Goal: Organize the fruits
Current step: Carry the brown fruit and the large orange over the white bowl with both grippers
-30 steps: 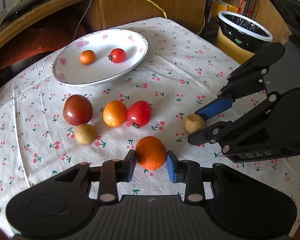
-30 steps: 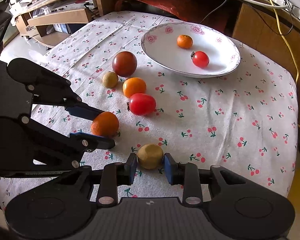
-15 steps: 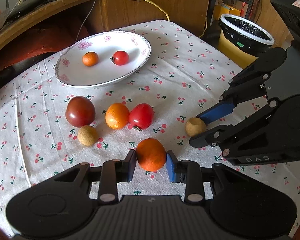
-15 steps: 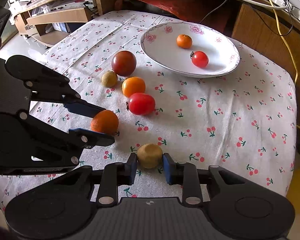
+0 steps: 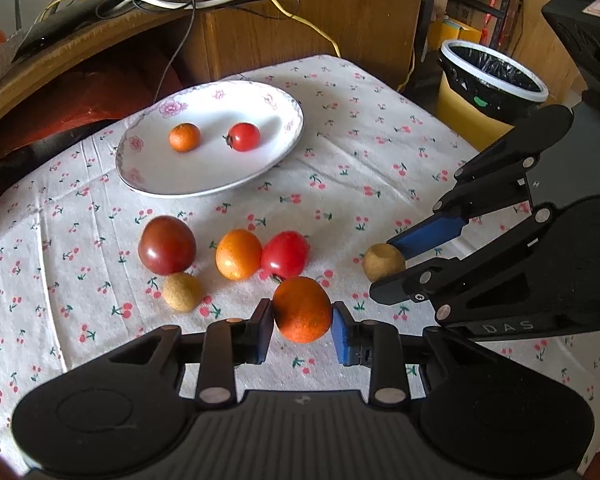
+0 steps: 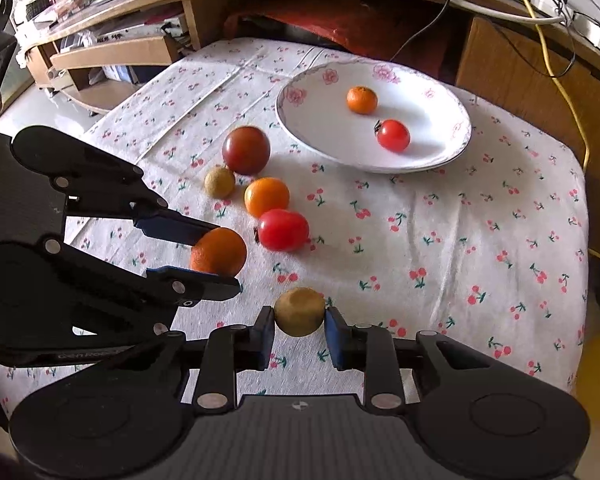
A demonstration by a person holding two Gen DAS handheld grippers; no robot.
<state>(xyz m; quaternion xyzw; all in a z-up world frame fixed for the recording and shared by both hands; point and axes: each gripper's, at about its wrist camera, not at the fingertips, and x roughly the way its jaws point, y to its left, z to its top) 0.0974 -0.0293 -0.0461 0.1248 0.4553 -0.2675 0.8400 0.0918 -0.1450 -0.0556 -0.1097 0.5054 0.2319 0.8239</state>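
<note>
- Orange point(image 5: 302, 309): clamped in left claw point(image 5: 302, 332), above the surface point(image 5: 360, 152).
- Tan fruit point(image 6: 299, 311): clamped in right claw point(image 6: 299, 334).
- Plate point(image 5: 152, 178): ahead of both claws, beyond the loose fruits; left claw likely nearer.

Bright daylight, glare on the white plate point(image 5: 284, 152), soft shadows under fruit, sharp centre, fisheye bending at frame edges, dark corners.
</note>
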